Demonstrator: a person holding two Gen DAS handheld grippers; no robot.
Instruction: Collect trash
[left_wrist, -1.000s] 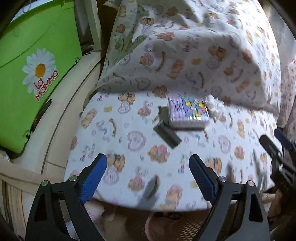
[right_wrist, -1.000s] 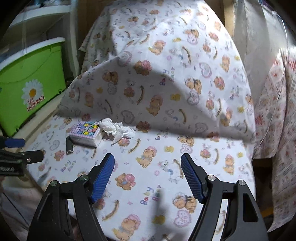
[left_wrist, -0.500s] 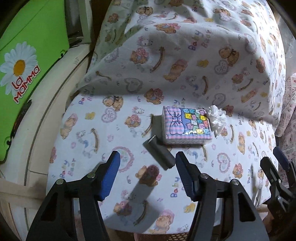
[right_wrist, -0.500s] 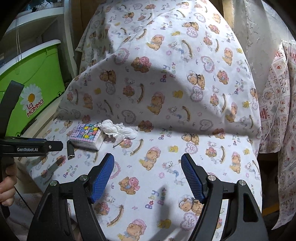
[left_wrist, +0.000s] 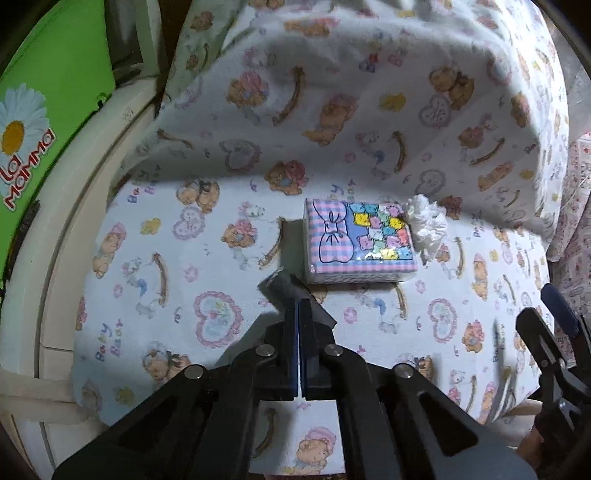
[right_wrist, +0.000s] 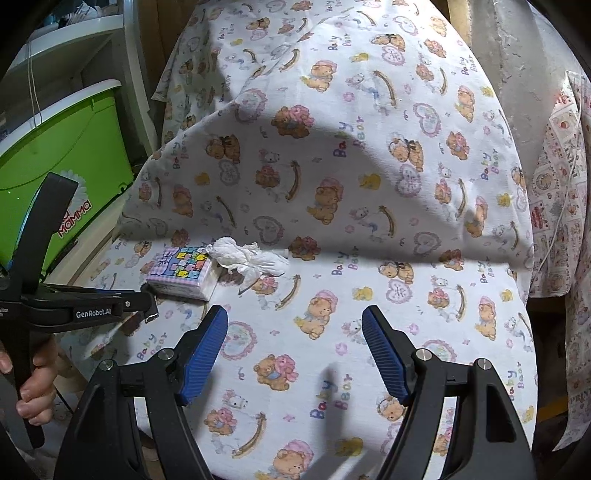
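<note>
Step in hand: first pickup. Left gripper (left_wrist: 300, 306) jaws fully together over dark flat piece (left_wrist: 284, 291), just beside near-left corner of tissue pack (left_wrist: 360, 240); grip on piece unconfirmed, contact hidden under blue pads. Right gripper (right_wrist: 295, 350) jaws wide apart, holding nothing, near front of pack. Crumpled white tissue (right_wrist: 251, 258) touches pack's far right end. Next move calls for lift, check of catch. Bin not visible; nature of piece unclear
</note>
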